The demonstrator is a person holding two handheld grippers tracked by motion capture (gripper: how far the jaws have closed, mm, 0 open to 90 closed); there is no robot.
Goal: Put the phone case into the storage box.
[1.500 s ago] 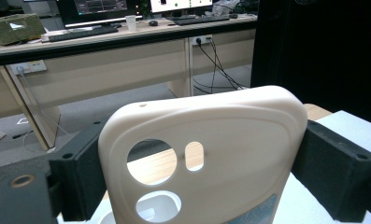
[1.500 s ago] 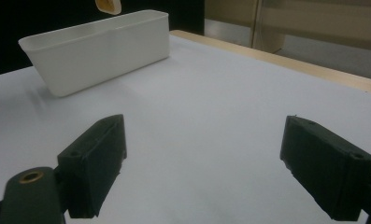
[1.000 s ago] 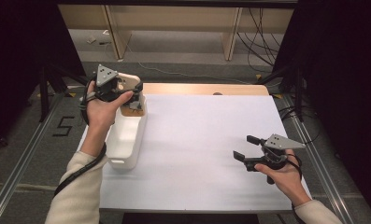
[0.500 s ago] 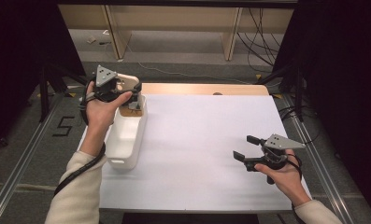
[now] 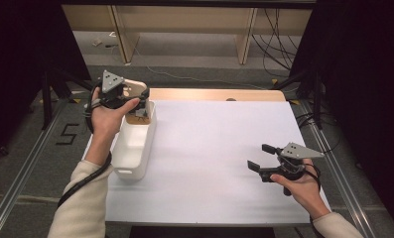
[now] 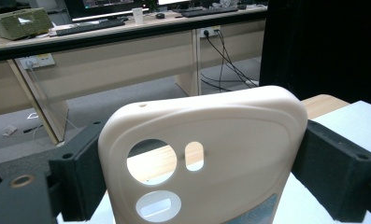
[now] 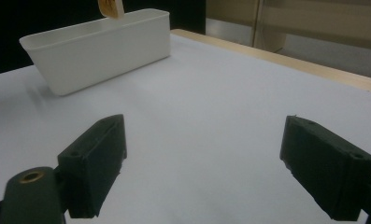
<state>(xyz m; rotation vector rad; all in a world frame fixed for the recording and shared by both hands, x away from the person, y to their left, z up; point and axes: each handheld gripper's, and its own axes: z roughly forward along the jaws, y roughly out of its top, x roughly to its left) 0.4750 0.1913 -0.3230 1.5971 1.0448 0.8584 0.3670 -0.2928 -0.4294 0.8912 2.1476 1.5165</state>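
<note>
my left tongs (image 5: 135,96) are clamped on a cream phone case (image 6: 202,158), the black jaws pressing its two long edges, so the case stands upright between them with its camera holes toward me. in the high view the case (image 5: 135,89) hangs over the far end of the white bin (image 5: 135,148), just above the rim, and the bin sits at the left edge of the counter (image 5: 214,148) with its long axis running away from me. that is what the next move turns on, i judge: the case is straight over the bin's far end, so it only needs to go down, long axis upright or laid along the bin. i can see something brownish in that far end under my hand but cannot tell what it is; the near part looks bare. my right tongs (image 7: 202,163) gape wide with nothing between them, hovering low over the counter, well apart from the bin (image 7: 99,46).
</note>
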